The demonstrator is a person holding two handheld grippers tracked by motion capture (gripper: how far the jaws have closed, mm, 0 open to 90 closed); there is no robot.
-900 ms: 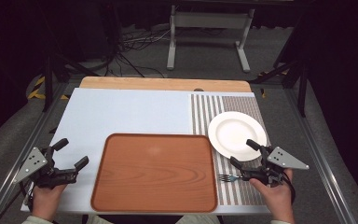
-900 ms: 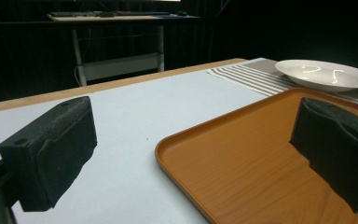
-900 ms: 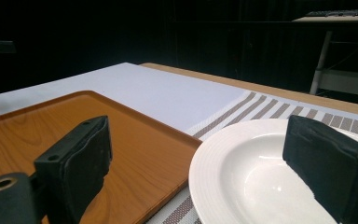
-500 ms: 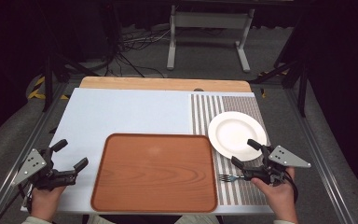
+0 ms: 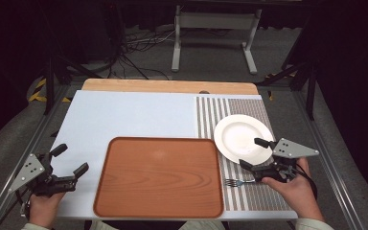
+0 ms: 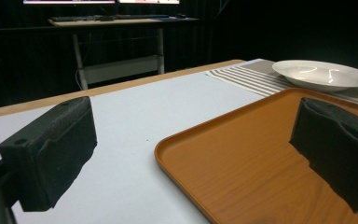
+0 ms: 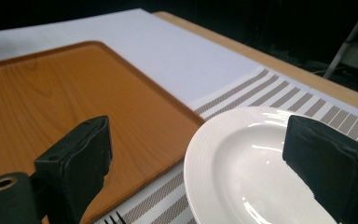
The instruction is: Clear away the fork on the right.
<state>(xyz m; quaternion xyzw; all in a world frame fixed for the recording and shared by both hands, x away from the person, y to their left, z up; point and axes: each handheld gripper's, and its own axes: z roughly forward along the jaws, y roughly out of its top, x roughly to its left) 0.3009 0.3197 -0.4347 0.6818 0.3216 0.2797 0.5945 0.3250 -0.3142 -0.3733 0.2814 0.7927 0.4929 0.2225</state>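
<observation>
Both grippers are sitting wide open w/ nothing between the jaws. We're holding the left gripper [image 5: 69, 162] at the table's near left corner, just left of the tray [image 5: 159, 176], jaws apart and empty; in the left gripper view they're framing bare mat and the tray's corner [image 6: 261, 158]. We're hovering the right gripper [image 5: 255, 153] over the near edge of the plate [image 5: 242, 136], jaws spread about as wide as they go, not touching it as far as we can tell. In the right gripper view the plate [image 7: 256, 172] is lying between the pads, w/ the fork tips [image 7: 116, 218] peeking in at the bottom.

Progress, as we're judging it: nothing's been started yet. Plate is resting on the striped mat [image 5: 211, 115] at the right, just beside the tray but not on it. Fork [image 5: 237, 182] is lying on the same mat, near side of the plate, right by our right hand [image 5: 292, 187]. Tray is empty. Probably we're going for the plate or fork first, so the whole job — grip, lift, set down — is left to do
</observation>
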